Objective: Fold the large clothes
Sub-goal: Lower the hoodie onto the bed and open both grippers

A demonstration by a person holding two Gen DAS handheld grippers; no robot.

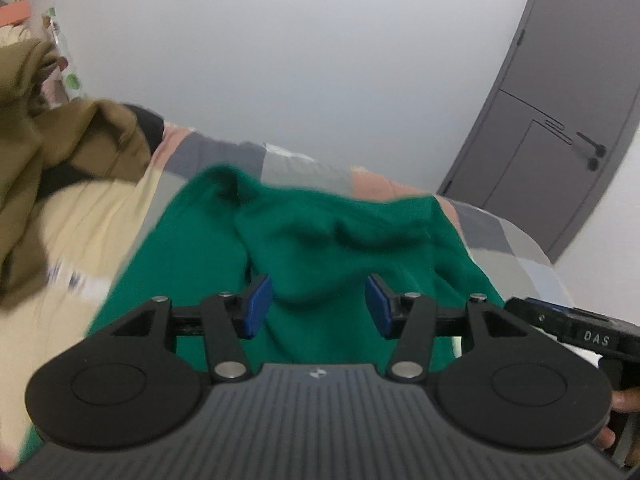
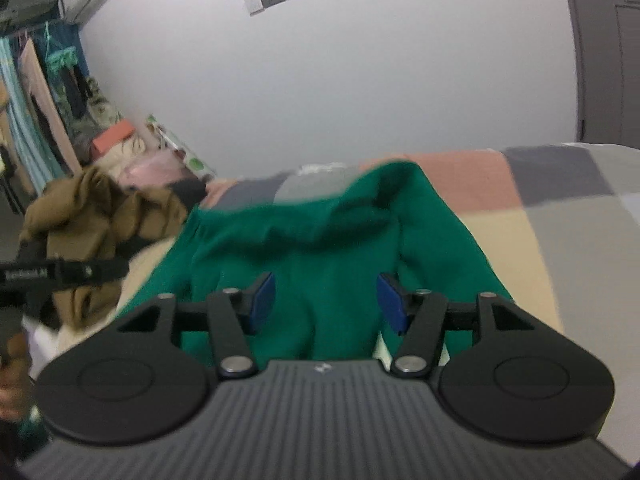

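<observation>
While green garment lies spread along middle of bed, far edge folded over and rumpled, left gripper hovers above it, jaws released, nothing between blue pads. Right gripper likewise parted, empty, above same cloth. Brown jacket heaped at bed's left edge, near garment's left side. Grey door beyond bed's far right corner. Patchwork cover bare at right edge.

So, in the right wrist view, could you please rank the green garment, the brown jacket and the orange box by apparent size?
1. green garment
2. brown jacket
3. orange box, farther away, so its real size is unsure.
</observation>
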